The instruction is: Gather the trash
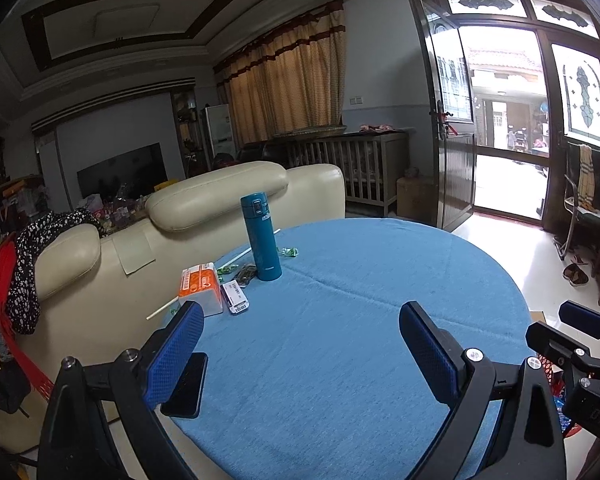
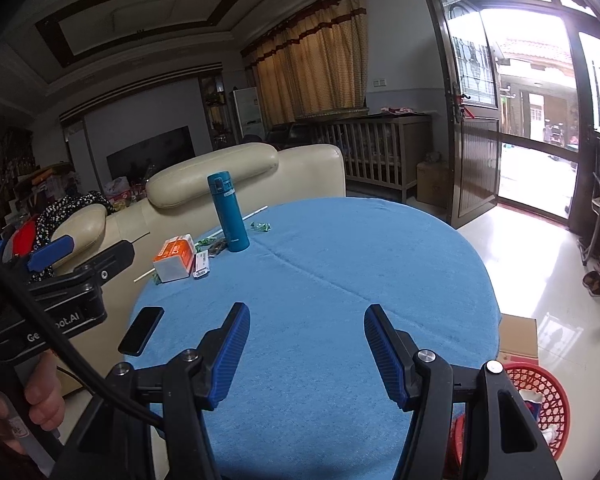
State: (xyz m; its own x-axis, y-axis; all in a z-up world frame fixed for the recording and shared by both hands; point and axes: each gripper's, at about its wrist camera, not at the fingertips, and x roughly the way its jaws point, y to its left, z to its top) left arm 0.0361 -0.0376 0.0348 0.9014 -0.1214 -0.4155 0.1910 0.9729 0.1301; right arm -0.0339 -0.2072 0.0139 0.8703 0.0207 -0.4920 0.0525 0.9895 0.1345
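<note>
A round table under a blue cloth (image 1: 360,300) (image 2: 340,264) carries litter at its far left: green candy wrappers (image 1: 288,252) (image 2: 260,226), a white straw (image 1: 244,254), a dark wrapper (image 1: 246,272), a white barcoded packet (image 1: 236,298) (image 2: 202,264) and an orange-and-white box (image 1: 202,288) (image 2: 174,258). My left gripper (image 1: 300,312) hovers open over the near cloth, nothing between its blue pads. My right gripper (image 2: 307,320) is likewise open and empty, to its right. A red mesh basket (image 2: 540,400) stands on the floor at the table's near right.
A teal flask (image 1: 262,236) (image 2: 230,212) stands upright among the litter. A black phone (image 1: 186,388) (image 2: 142,330) lies at the near left edge. A cream sofa (image 1: 220,196) backs onto the table. A cardboard box (image 2: 518,338) sits by the basket; an open door (image 1: 452,140) is beyond.
</note>
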